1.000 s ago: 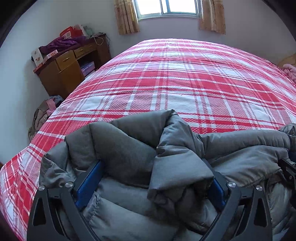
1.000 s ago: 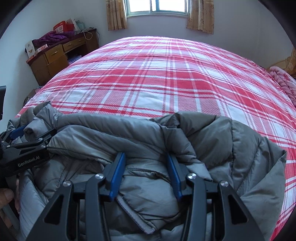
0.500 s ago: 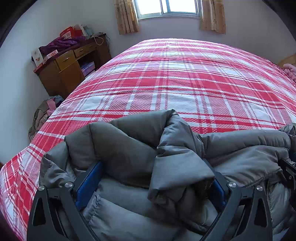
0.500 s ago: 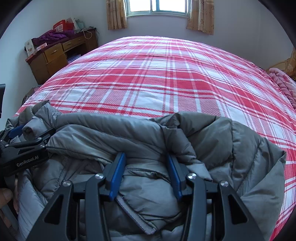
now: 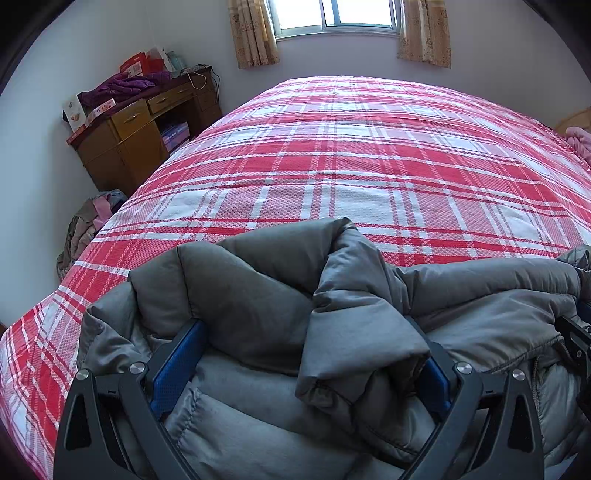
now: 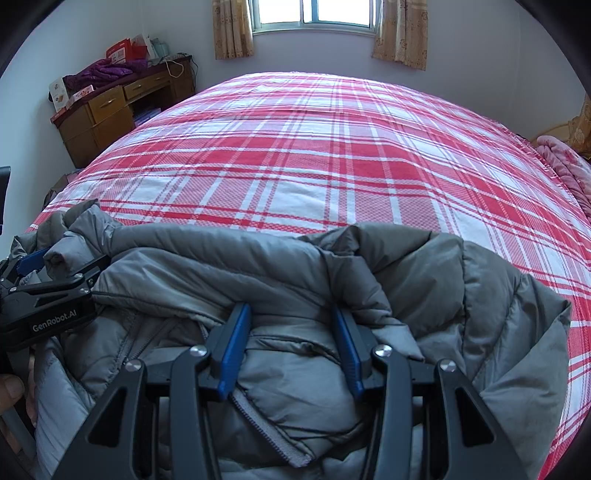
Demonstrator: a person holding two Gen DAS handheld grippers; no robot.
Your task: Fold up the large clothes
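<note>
At the near edge of the plaid bed (image 5: 369, 177), grey puffer jacket (image 6: 258, 266) lies bunched. Left gripper (image 5: 299, 354) and right gripper (image 6: 288, 332) each clamp 1 thick fold. Risk: slick padding slips out on lifting; uneven pull skews the fold.

A grey quilted down jacket (image 5: 258, 306) lies bunched on a bed (image 5: 369, 166) spread with a red, pink and white plaid cover. The left tongs (image 5: 299, 369) and right tongs (image 6: 291, 350) are black-framed, their pads (image 5: 177, 369) bright blue; white lettering marks the left tool's black body in the right-hand view. Beyond, a brown wooden desk (image 5: 136, 140) carries a purple garment (image 5: 122, 86) and red and white boxes (image 5: 138, 64). Tan patterned curtains (image 5: 253, 33) frame a bright window (image 5: 336, 14) against pale lilac-grey walls. A pink blanket (image 6: 565, 166) sits at the bed's far right edge.
</note>
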